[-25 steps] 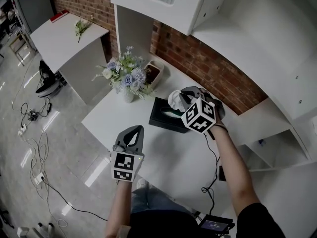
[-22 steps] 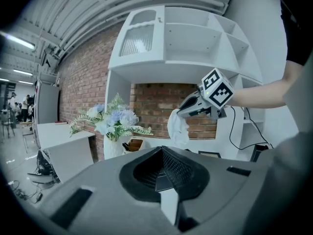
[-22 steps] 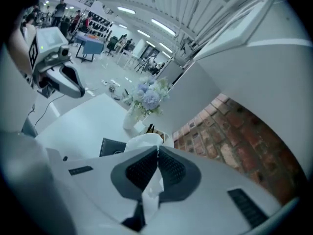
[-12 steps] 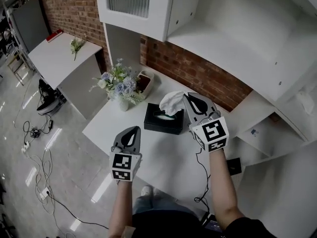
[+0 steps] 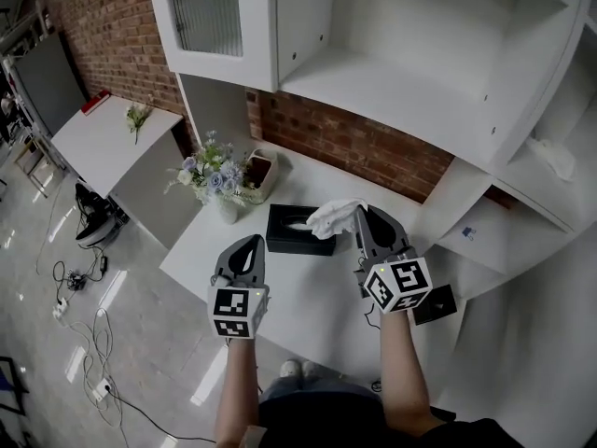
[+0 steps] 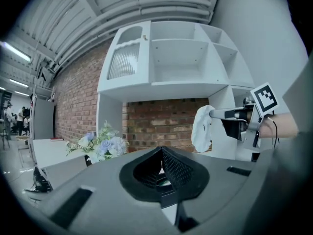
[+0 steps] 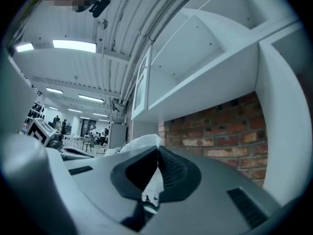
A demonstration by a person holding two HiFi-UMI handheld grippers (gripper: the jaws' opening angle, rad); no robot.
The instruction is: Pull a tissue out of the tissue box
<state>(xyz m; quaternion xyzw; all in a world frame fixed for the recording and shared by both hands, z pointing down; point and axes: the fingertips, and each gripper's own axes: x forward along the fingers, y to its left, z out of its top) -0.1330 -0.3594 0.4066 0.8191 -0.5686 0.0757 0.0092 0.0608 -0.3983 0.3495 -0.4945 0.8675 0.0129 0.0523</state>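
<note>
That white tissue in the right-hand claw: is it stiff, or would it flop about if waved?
Probably floppy: the tissue hangs crumpled from the shut right gripper rather than holding any shape of its own. It is likely very light too, since a pinch at one edge seems enough to hold all of it up in the air.

The white table (image 5: 308, 292) carries a black tissue box (image 5: 297, 232), a flower vase (image 5: 227, 211) and a small pot (image 5: 258, 170).
</note>
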